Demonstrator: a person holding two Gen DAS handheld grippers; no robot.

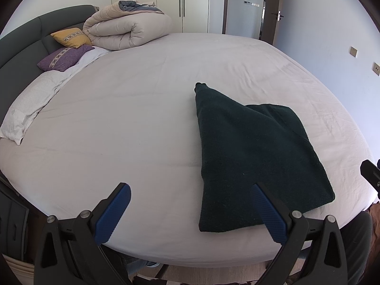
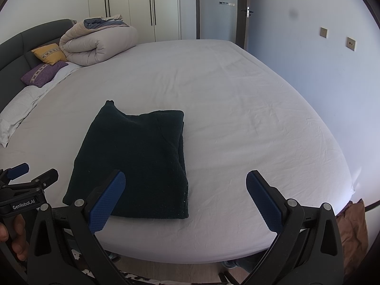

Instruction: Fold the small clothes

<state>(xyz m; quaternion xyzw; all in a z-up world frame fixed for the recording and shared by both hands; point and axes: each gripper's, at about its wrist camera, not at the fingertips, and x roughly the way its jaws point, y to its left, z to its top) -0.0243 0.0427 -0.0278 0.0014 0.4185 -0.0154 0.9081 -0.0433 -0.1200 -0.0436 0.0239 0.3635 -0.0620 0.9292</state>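
A dark green knitted garment point(image 1: 256, 156) lies folded into a rough rectangle on the pale bed sheet point(image 1: 118, 109), near the bed's front edge. One narrow end sticks out at its far corner. My left gripper point(image 1: 190, 190) is open above the front edge, with its right finger over the garment's near left part and nothing between its fingers. In the right wrist view the same garment point(image 2: 137, 161) lies left of centre. My right gripper point(image 2: 185, 178) is open and holds nothing, its left finger over the garment's near edge. The left gripper point(image 2: 35, 171) shows at the far left, held by a hand point(image 2: 11, 235).
A rolled beige duvet point(image 1: 125, 28), a yellow cushion point(image 1: 71, 38), a purple cushion point(image 1: 64, 58) and a white pillow point(image 1: 28, 109) lie by the dark headboard point(image 1: 21, 45) at the far left. Wardrobe doors point(image 1: 166, 0) and a door stand behind. A wall point(image 2: 320, 71) runs along the right.
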